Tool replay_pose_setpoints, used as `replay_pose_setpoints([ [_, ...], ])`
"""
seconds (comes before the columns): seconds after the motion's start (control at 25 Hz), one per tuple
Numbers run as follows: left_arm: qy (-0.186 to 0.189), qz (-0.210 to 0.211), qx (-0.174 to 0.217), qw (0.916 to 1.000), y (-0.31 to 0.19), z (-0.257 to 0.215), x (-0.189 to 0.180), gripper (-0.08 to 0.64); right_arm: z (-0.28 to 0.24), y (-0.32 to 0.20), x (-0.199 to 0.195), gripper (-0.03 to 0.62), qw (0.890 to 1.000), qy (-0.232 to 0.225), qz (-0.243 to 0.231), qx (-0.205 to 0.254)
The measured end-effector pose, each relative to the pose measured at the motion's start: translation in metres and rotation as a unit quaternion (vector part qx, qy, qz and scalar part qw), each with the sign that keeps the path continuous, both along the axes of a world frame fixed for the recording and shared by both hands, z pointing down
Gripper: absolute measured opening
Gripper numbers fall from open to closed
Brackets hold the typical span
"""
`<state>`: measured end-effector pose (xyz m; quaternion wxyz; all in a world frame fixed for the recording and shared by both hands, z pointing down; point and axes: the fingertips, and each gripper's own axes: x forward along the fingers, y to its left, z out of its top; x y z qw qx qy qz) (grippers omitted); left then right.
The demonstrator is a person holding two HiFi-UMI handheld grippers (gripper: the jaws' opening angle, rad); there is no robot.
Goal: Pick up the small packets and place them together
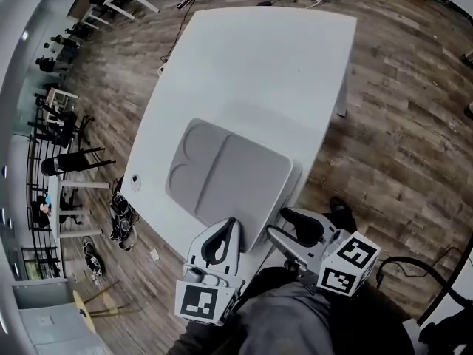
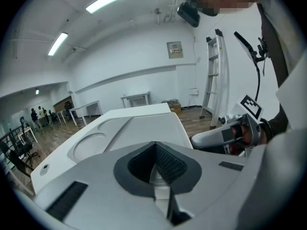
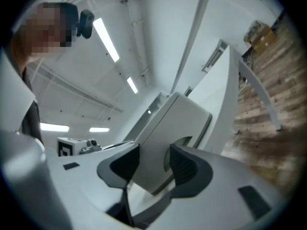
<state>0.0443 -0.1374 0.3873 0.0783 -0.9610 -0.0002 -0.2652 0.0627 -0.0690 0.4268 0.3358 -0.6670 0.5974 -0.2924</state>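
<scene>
Here, white table (image 1: 251, 58) on wood floor (image 1: 399, 124), grey tray (image 1: 244, 176) near its edge

obstacle: grey tray (image 1: 244, 176) at near edge of table (image 1: 266, 65) | free: tabletop beyond it

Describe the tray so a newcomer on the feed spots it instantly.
Start at the large white table on the wood-plank floor. At its near end lies a matte grey plastic tray. It stands out grey on white, moulded with two round wells beside one long compartment.
</scene>
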Motion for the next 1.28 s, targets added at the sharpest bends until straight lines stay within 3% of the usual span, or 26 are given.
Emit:
replay_pose_setpoints([
  [0.12,-0.002,0.007,0.003,1.0,0.002,0.002,-0.001,0.0,0.001,0.0,0.002,0.186,0.996,-0.059,-0.021,0.058],
  [0.36,-0.014,-0.014,0.004,0.9998,0.0,0.004,-0.001,0.0,0.009,0.002,0.018,0.185,0.99,-0.094,-0.031,0.101],
  [0.56,-0.008,-0.019,0.008,0.9998,-0.001,0.004,0.0,0.0,0.01,0.002,0.024,0.184,0.974,-0.156,-0.047,0.158],
  [0.6,-0.006,-0.021,0.009,0.9997,0.0,0.003,0.0,0.0,0.012,0.002,0.024,0.171,0.973,-0.159,-0.047,0.158],
  [0.64,-0.008,-0.023,0.008,0.9997,0.0,0.003,0.0,0.0,0.014,0.002,0.024,0.109,0.974,-0.158,-0.047,0.153],
  [0.84,-0.017,-0.034,0.002,0.9993,-0.001,0.002,-0.001,0.0,0.012,0.007,0.022,0.012,0.98,-0.136,-0.044,0.139],
  [0.96,-0.021,-0.036,-0.005,0.9991,-0.003,0.003,-0.004,0.0,-0.009,0.01,0.022,0.003,0.981,-0.116,-0.039,0.149],
  [1.04,-0.018,-0.041,-0.007,0.999,-0.005,0.002,-0.003,0.0,-0.002,0.013,0.027,0.003,0.98,-0.149,-0.025,0.13],
  [1.16,-0.017,-0.042,-0.007,0.999,-0.004,0.003,-0.002,0.0,0.016,0.02,0.029,0.026,0.961,-0.236,-0.021,0.144],
  [1.28,-0.019,-0.042,-0.007,0.9989,-0.002,0.005,-0.002,0.0,0.022,0.018,0.027,0.08,0.954,-0.256,-0.037,0.151],
])
